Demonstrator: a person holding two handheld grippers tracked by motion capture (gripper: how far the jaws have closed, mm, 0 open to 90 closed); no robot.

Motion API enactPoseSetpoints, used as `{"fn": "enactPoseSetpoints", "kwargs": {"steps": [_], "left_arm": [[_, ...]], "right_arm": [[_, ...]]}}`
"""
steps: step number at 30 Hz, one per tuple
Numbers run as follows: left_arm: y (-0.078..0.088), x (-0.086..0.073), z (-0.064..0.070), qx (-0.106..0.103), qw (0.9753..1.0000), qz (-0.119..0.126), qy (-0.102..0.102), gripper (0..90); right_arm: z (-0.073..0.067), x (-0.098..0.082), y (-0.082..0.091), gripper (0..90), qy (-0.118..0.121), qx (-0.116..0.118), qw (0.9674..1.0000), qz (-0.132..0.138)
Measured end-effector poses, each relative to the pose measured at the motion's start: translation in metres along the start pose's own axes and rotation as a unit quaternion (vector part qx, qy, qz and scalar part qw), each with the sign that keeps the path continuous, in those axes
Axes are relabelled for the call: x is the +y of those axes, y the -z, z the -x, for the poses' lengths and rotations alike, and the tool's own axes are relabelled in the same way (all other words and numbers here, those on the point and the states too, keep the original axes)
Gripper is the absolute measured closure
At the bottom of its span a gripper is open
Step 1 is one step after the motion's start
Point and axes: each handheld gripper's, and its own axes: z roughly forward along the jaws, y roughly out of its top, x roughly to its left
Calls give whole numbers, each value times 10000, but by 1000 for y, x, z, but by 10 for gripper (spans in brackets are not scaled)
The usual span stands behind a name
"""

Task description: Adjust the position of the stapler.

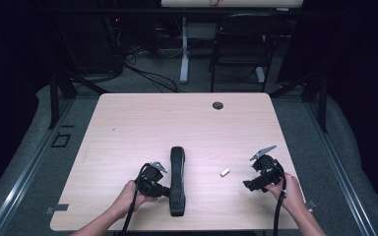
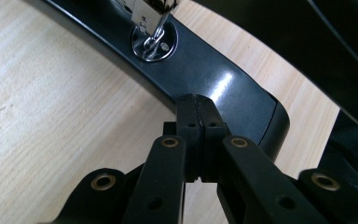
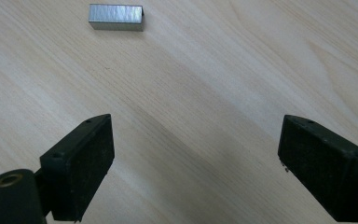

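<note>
A long black stapler [image 1: 177, 179] lies lengthwise on the pale wooden table [image 1: 177, 118], near its front edge. My left gripper [image 1: 169, 191] is shut with nothing between its jaws, and its tips rest against the stapler's left side. In the left gripper view the closed tips [image 2: 198, 105] meet the glossy black stapler base [image 2: 233, 88], just short of its round metal anvil plate [image 2: 154, 42]. A small block of staples [image 1: 225, 172] lies to the stapler's right. My right gripper [image 1: 250, 183] hovers open to the right of that block. In the right gripper view the staples [image 3: 116, 17] lie ahead of the open gripper [image 3: 193, 154].
A round cable hole [image 1: 218, 105] sits near the table's far edge. Behind the table stand a dark chair [image 1: 241, 44] and a white desk leg [image 1: 184, 49], with cables on the floor. Dark frames flank both sides of the table.
</note>
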Motion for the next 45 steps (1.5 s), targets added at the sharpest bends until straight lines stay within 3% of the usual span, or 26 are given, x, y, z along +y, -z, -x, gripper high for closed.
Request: {"fn": "enactPoseSetpoints", "kwargs": {"steps": [9,16,22,29,32,34,40,45], "left_arm": [[-7,7,5,-36,10000,59,-60,900],[-16,17,16,92,9995,100,-272,900],[-25,21,25,95,9992,307,-243,900],[-34,27,34,177,9980,468,-381,900],[-38,32,37,404,9965,582,-447,900],[-39,35,37,489,9957,619,-476,900],[-36,37,31,365,9965,676,-343,900],[-28,36,27,522,9957,634,-417,849]], "right_arm": [[0,1,1,103,32,-23,10000,-36],[3,2,0,104,-207,149,9997,29],[-1,4,-1,104,-210,240,9995,65],[-3,7,-1,105,-317,281,9991,84],[-6,10,0,106,-327,308,9989,96],[-7,11,1,105,-313,316,9990,77],[-19,15,5,106,-256,417,9986,184],[-25,17,9,104,-200,458,9985,232]]}}
